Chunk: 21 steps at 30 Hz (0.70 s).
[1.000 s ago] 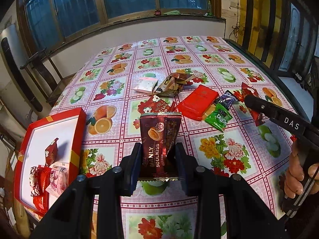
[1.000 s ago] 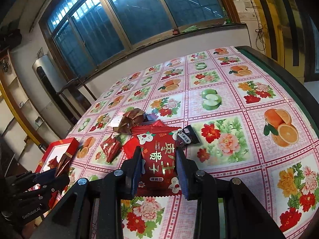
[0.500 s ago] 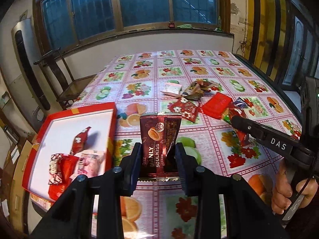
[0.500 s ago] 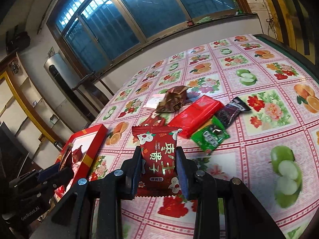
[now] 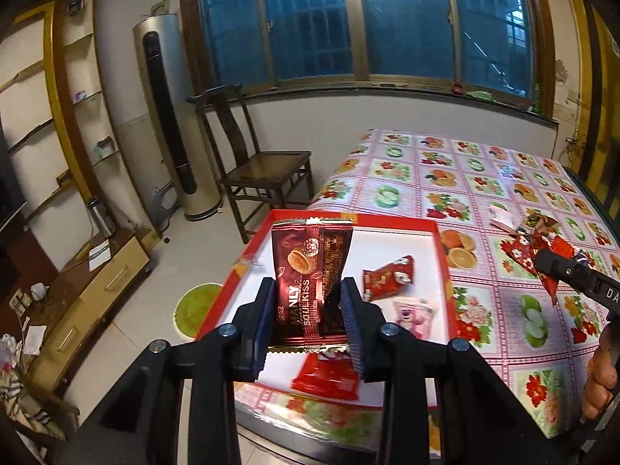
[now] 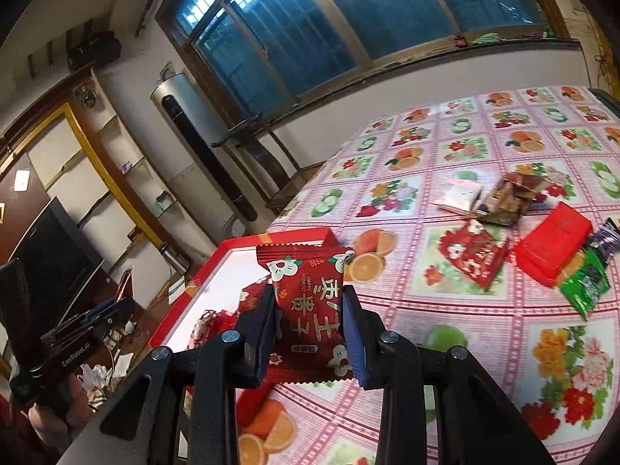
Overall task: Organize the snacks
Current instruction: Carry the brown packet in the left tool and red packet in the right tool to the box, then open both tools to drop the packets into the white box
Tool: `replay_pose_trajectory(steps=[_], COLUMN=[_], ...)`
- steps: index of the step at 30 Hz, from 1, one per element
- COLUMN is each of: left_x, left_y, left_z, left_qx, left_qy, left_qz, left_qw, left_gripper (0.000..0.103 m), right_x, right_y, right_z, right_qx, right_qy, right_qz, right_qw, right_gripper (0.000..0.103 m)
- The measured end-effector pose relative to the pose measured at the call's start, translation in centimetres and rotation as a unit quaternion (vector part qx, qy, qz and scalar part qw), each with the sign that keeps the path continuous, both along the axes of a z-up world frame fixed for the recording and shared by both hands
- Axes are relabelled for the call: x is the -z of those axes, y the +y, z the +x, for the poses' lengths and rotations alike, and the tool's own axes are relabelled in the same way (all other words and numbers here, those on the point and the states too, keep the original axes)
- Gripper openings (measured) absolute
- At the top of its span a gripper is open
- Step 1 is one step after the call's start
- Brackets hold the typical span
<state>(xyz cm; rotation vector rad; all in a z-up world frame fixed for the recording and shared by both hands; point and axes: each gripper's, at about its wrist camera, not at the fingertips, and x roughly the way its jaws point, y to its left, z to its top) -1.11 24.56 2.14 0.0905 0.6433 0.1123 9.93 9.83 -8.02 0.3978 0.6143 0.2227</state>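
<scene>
Snacks in the red tray [image 5: 434,228] lie partly hidden behind the left claw [image 5: 308,323], which is clamped on a brown wafer packet [image 5: 310,271] above it. Right claw [image 6: 310,333] pinches a red date packet [image 6: 310,302] over the desk [image 6: 484,310] edge.

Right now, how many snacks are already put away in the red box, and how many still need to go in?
About three or four packets lie in the red box. The left tongs grip a brown biscuit packet over it, and the right tongs grip a red date packet. A pile of about six loose snacks is left on the tablecloth.
</scene>
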Motion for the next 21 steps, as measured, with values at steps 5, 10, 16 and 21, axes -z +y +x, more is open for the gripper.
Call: replay_pose_trajectory(steps=[5, 10, 16, 21], left_x=[-0.3, 0.0, 2.8, 5.6], left_y=[2.2, 3.2, 3.4, 3.5], left_z=[0.2, 0.5, 3.5, 6.2], left_qx=[-0.017, -0.012, -0.017, -0.037], left_qy=[-0.009, -0.008, 0.032, 0.070], left_qz=[0.007, 0.011, 0.013, 0.017], left_qw=[0.9998, 0.9998, 0.9993, 0.9967], left_gripper=[0.033, 0.033, 0.033, 0.034], right_x=[-0.1, -0.3, 1.8, 4.0], right_y=[5.2, 9.3, 12.3, 13.2], right_z=[2.8, 4.6, 7.4, 8.9], right_qx=[-0.050, -0.087, -0.104, -0.103], right_qy=[-0.006, -0.013, 0.019, 0.050], right_qz=[-0.004, -0.013, -0.019, -0.034], right_qw=[0.999, 0.996, 0.994, 0.993], right_gripper=[0.035, 0.035, 0.035, 0.036])
